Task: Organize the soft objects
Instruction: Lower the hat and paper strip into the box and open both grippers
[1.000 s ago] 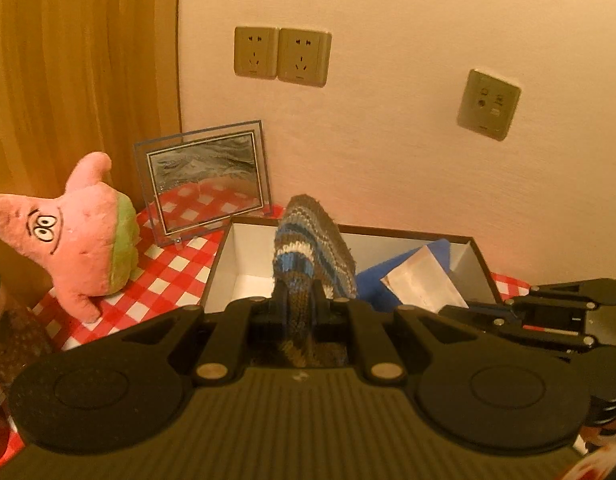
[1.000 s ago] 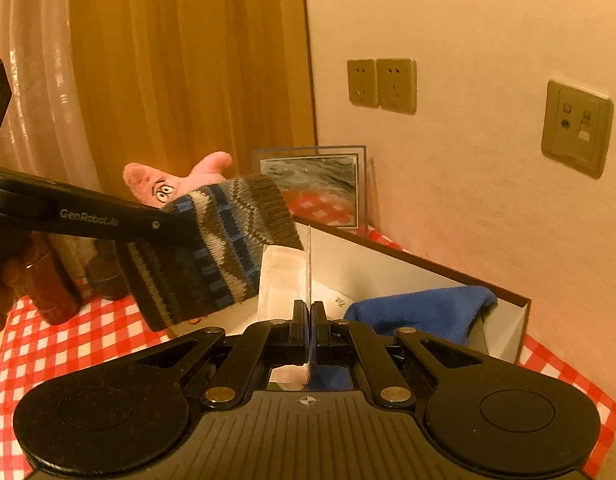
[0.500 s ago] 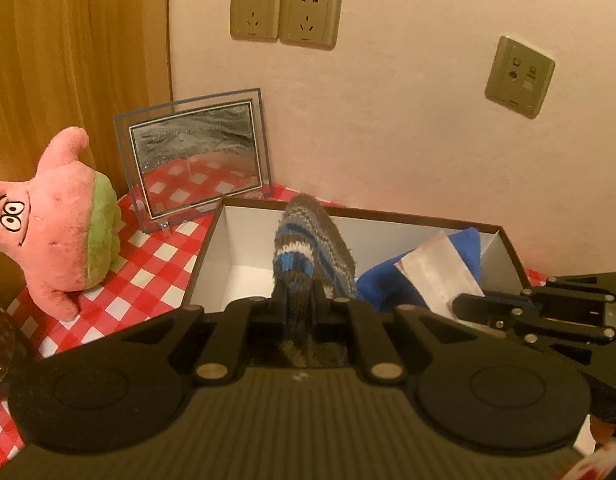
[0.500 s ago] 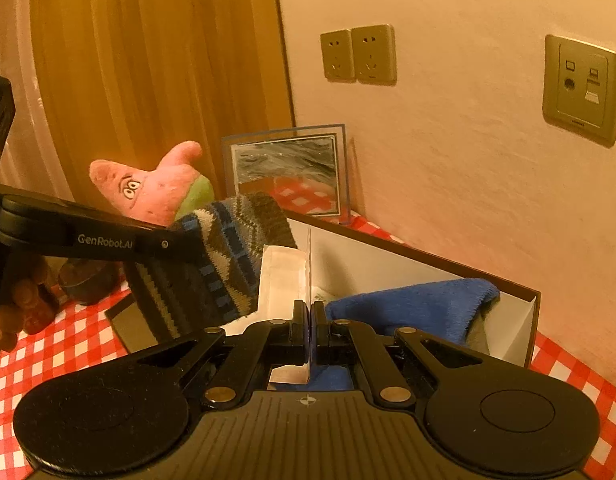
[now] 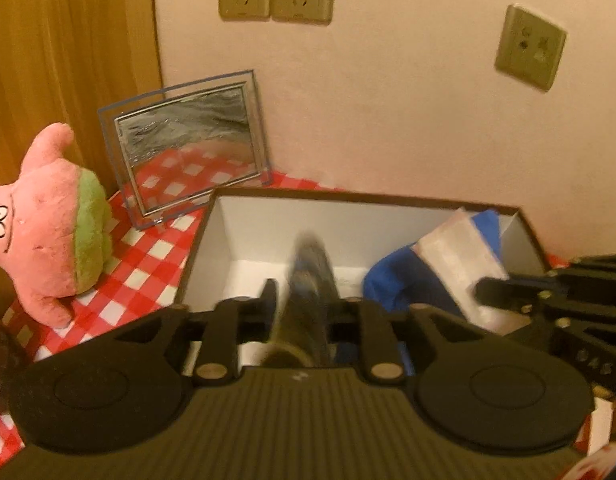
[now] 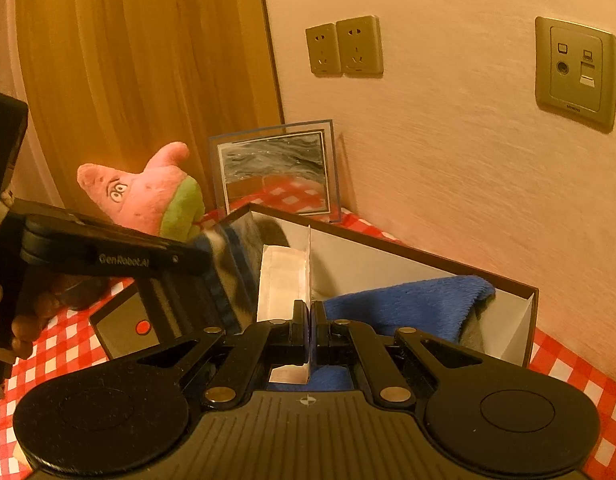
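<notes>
The knitted sock point(image 5: 308, 276) is being released into the box point(image 5: 228, 240) by the left tool point(image 5: 308, 300) (jaws just parted); the right tool point(image 6: 309, 316) is clamped on a white packet point(image 6: 284, 280), to be lowered in at three o'clock.

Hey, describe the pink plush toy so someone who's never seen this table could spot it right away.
Find the wooden panel where it meets the wall above the red checked tablecloth. Left of the glass picture frame and outside the open box lies the pink plush toy: star-shaped, cartoon eyes, green band, the only stuffed figure.
</notes>
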{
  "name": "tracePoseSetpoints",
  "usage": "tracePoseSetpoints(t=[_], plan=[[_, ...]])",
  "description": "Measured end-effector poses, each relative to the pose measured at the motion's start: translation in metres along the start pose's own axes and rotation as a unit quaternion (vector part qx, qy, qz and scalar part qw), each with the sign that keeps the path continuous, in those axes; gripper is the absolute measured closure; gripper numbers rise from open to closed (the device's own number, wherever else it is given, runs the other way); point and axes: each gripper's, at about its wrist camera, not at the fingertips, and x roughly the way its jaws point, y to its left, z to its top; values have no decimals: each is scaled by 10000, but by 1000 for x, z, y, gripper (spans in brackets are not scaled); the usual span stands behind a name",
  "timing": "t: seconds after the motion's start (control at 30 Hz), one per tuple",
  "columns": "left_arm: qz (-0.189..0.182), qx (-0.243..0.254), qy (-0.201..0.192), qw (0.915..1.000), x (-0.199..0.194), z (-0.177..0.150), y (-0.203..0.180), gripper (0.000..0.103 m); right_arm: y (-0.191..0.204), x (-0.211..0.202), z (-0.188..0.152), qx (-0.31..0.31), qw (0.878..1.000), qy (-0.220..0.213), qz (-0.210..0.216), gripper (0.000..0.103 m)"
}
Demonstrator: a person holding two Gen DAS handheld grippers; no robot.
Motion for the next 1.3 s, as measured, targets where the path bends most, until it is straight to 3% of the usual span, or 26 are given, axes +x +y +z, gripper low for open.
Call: tracePoseSetpoints(t=[0.7,1.3], plan=[[109,-10,334,9994,-9,-19,21,69,9,0,-6,-55,9997,143,168,102],[61,-32,365,9993,-18,-24,22,68,22,4,-5,-270,9989,179,336,101]])
